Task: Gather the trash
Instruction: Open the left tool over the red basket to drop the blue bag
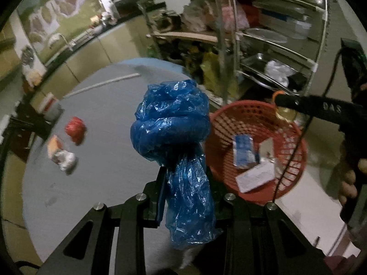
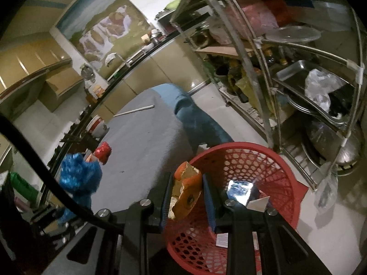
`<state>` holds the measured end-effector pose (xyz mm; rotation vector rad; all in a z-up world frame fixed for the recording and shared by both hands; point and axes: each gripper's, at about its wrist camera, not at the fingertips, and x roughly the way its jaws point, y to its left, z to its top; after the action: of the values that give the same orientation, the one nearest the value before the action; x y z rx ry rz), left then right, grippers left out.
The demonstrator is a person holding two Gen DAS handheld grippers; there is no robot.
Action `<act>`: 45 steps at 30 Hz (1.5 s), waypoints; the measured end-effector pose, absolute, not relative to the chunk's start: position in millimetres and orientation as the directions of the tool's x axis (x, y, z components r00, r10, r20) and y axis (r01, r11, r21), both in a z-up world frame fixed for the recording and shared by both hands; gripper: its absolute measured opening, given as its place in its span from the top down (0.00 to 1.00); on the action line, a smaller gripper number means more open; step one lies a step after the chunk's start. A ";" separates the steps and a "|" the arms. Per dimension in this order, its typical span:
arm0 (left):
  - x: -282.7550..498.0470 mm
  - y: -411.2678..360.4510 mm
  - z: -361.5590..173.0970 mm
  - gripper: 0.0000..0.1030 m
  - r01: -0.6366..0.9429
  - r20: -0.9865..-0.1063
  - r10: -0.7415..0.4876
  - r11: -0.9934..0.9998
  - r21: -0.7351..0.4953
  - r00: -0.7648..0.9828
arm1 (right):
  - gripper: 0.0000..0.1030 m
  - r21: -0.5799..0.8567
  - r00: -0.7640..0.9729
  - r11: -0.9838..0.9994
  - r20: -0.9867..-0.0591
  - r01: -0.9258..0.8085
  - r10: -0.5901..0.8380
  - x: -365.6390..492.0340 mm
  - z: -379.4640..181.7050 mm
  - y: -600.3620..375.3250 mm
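Note:
My left gripper [image 1: 187, 178] is shut on a crumpled blue plastic bag [image 1: 174, 123], held above the grey table [image 1: 110, 114] just left of the red mesh basket [image 1: 289, 171]. The bag also shows at the left of the right wrist view [image 2: 79, 174]. My right gripper [image 2: 187, 183] is shut on a torn orange carton [image 2: 187, 190], held over the near rim of the red basket [image 2: 263, 160]. The basket holds a blue-and-white pack [image 1: 244, 150] and white paper [image 1: 255, 178]. A red wrapper [image 1: 75, 128], a white crumpled piece [image 1: 66, 160] and an orange scrap [image 1: 54, 145] lie on the table.
A metal rack [image 2: 298, 73] with trays, bags and bottles stands behind and right of the basket. A white stick [image 1: 105, 83] lies at the table's far side. A white cup [image 2: 96, 125] stands at the table's left edge. Kitchen cabinets run behind.

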<state>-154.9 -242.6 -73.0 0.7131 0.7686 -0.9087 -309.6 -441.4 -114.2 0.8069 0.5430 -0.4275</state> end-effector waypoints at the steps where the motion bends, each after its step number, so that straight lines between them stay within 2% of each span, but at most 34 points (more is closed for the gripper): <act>1: -155.7 -243.0 -74.7 0.69 0.885 -0.827 -0.415 0.425 0.191 0.378 | 0.72 0.565 0.782 0.608 -0.605 0.557 -0.153 -312.2 -115.3 -444.6; 6: -159.3 -246.2 -81.4 0.69 0.908 -0.853 -0.421 0.397 0.134 0.310 | 0.72 0.600 0.767 0.529 -0.620 0.600 -0.167 -329.6 -127.9 -463.3; 18: -179.0 -268.2 -102.0 0.69 0.958 -0.895 -0.408 0.278 0.068 0.182 | 0.71 0.569 0.711 0.501 -0.688 0.652 -0.144 -328.0 -148.5 -470.7; 22: -183.3 -274.4 -104.9 0.67 0.968 -0.898 -0.414 0.248 0.045 0.148 | 0.70 0.565 0.699 0.492 -0.702 0.662 -0.135 -325.7 -152.5 -471.0; 26: -184.4 -277.1 -103.5 0.60 0.972 -0.894 -0.431 0.233 0.020 0.121 | 0.70 0.579 0.695 0.469 -0.711 0.667 -0.111 -326.4 -154.9 -472.0; 28: -182.7 -274.1 -102.3 0.48 0.972 -0.892 -0.437 0.236 0.014 0.119 | 0.70 0.579 0.690 0.463 -0.716 0.671 -0.105 -326.5 -155.9 -472.9; 45: -151.3 -227.1 -82.0 0.47 0.932 -0.841 -0.500 0.363 0.016 0.209 | 0.69 0.552 0.686 0.513 -0.721 0.657 -0.103 -305.4 -138.7 -453.1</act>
<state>-151.3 -227.1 -82.0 0.6083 0.8628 -1.0852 -305.4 -453.1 -138.7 0.9279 0.6832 -0.5020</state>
